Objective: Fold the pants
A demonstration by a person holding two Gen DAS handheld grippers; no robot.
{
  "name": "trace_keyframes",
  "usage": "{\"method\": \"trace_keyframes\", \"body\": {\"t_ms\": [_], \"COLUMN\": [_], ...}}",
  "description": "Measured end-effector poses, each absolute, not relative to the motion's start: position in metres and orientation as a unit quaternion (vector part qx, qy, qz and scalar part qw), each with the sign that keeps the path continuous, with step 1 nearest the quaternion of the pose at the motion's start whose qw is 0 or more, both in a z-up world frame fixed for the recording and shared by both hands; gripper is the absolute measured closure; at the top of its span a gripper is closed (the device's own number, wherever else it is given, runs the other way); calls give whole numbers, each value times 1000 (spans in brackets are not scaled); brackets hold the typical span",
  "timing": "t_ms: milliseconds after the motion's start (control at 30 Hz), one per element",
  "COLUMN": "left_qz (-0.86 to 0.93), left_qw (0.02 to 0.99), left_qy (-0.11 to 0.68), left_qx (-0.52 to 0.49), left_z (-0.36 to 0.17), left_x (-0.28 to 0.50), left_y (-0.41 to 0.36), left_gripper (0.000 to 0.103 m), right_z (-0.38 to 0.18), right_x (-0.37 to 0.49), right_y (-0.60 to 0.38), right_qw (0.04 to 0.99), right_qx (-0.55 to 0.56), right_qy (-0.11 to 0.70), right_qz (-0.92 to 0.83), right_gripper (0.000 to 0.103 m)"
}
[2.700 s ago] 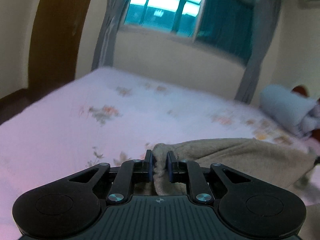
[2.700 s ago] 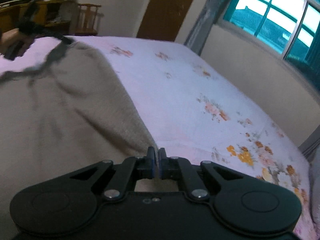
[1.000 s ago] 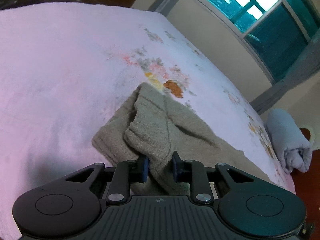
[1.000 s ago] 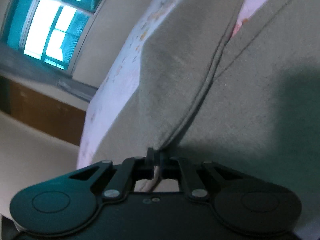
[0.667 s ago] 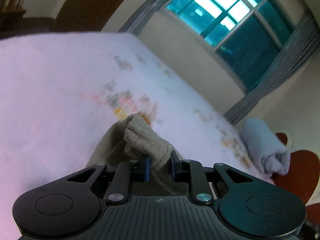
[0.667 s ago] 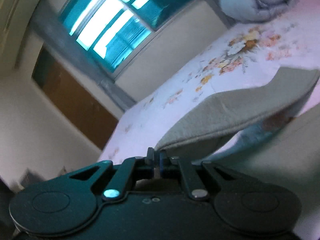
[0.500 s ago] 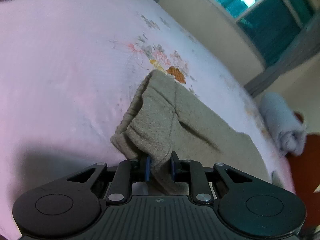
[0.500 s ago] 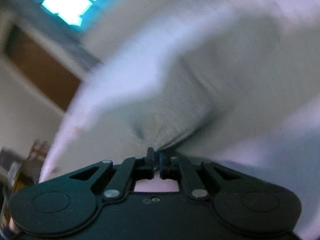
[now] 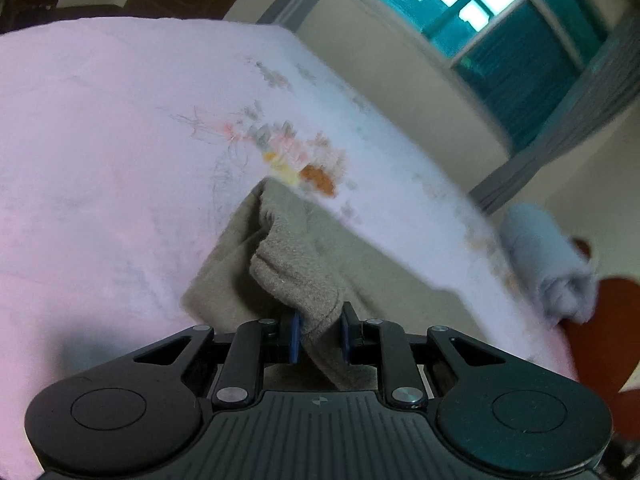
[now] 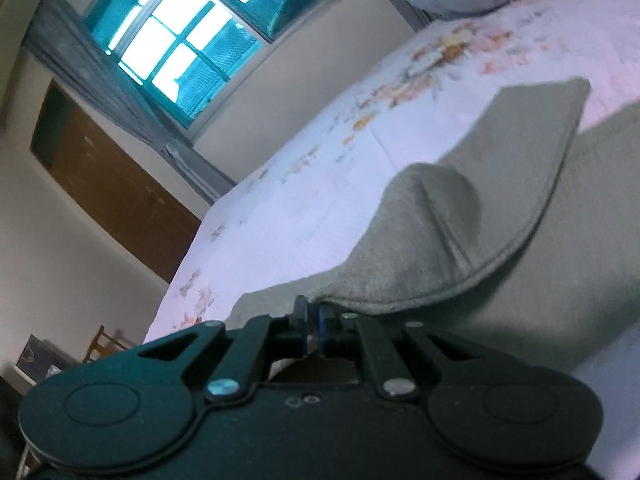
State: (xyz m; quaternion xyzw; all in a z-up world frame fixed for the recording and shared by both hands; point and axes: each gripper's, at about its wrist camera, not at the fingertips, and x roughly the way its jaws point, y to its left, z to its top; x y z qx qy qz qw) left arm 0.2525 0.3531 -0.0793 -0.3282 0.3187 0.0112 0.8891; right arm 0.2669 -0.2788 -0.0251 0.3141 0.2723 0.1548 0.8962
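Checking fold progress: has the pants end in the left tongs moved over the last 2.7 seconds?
Yes. The pants end, once hanging above the bed, now lies on it, doubled over itself.

your pants (image 9: 304, 280) are beige-grey fleecy knit, lying partly folded on the bed. from the left wrist view a bunched ribbed hem end stands up above flatter layers. from the right wrist view a stitched-edge flap (image 10: 472, 224) lies curled over the flat layer beneath, rounded bulge at its near end.
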Motion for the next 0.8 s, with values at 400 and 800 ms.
{"method": "trace_keyframes", "body": {"t_ms": [400, 800], "left_qz": [8, 3], "left_qw": [894, 870], "left_qy": [296, 320], "left_qx": [-337, -376], "left_z": [-81, -106], "left_x": [247, 253], "left_y": [349, 367], "left_gripper": [83, 80], "right_z": [-71, -104], "right_x": [268, 271], "right_y": [-292, -287], "right_qw": [885, 872], "right_qx": [319, 316], "right_qy": [310, 354], "right_qz": [136, 123], "right_gripper": [103, 103]}}
